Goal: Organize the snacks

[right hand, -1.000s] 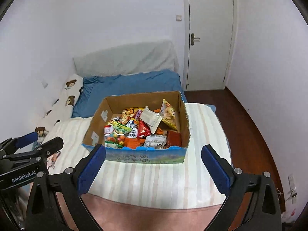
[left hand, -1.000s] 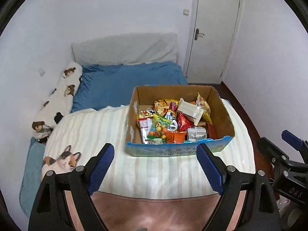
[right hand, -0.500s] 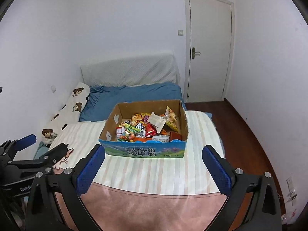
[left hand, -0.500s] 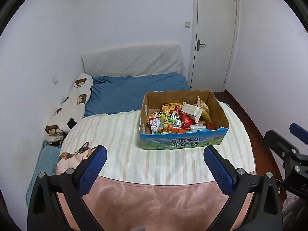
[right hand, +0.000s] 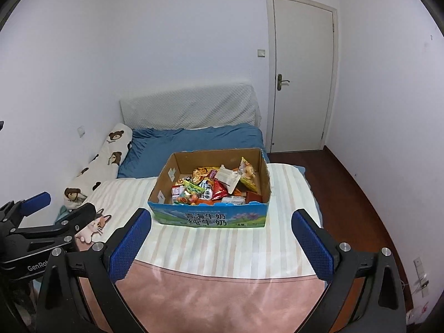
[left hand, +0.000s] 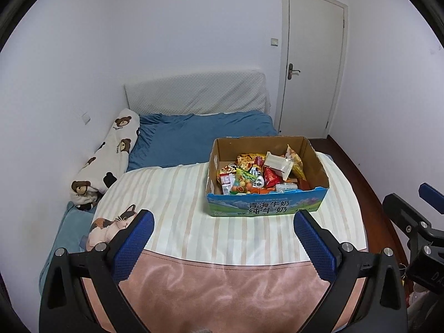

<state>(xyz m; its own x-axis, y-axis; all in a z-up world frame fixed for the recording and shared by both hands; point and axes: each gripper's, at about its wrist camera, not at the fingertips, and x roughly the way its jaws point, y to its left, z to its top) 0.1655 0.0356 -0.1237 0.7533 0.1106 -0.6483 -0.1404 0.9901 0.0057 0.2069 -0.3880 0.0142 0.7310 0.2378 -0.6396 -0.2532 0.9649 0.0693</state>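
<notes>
Left gripper (left hand: 223, 240) and right gripper (right hand: 220, 238) both gape wide, holding nothing; snack box (right hand: 211, 219) sits mid-frame on striped blanket (right hand: 222, 249).

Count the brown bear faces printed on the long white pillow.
4 clear: on the long white bear-print pillow, one at the far end, one mid-length, a partial one lower, one nearest. Others may be hidden.

Bare striped blanket (left hand: 177, 194) is lying open between the viewpoint and the cardboard box (left hand: 266, 208), whose tall walls are blocking sideways entry. Piled snack packets (left hand: 260, 173) are filling it, leaving access only from above.
</notes>
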